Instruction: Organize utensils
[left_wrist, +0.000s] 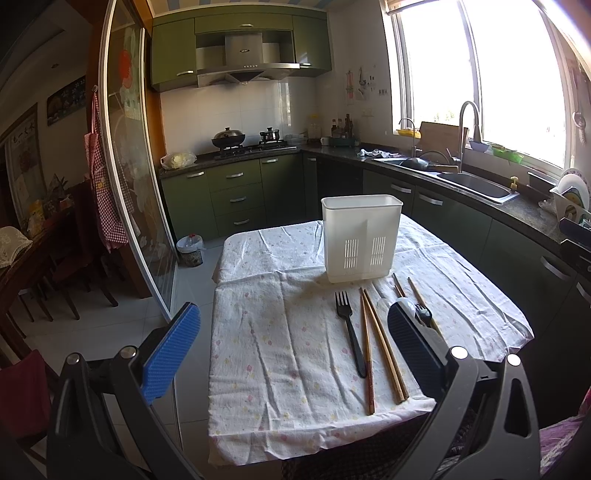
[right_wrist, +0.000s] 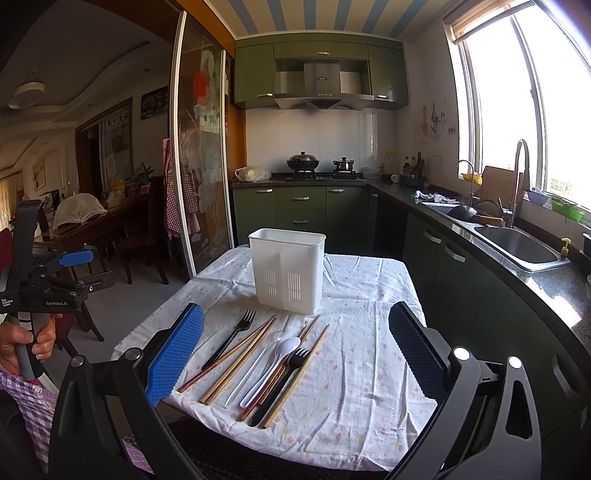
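Left wrist view: the left gripper (left_wrist: 293, 345) is wide open and holds nothing, above the desk's (left_wrist: 280, 387) near edge. The white holder (left_wrist: 361, 238) stands upright toward the far edge. A black fork (left_wrist: 350, 332) and chopsticks (left_wrist: 382, 350) lie near the right edge.

Right wrist view: the right gripper (right_wrist: 295, 354) is wide open and empty over the near edge. Before the holder (right_wrist: 286, 269) lie fork (right_wrist: 231, 341), chopsticks (right_wrist: 238, 363), white spoon (right_wrist: 275, 362) and a second fork (right_wrist: 280, 384), overlapping
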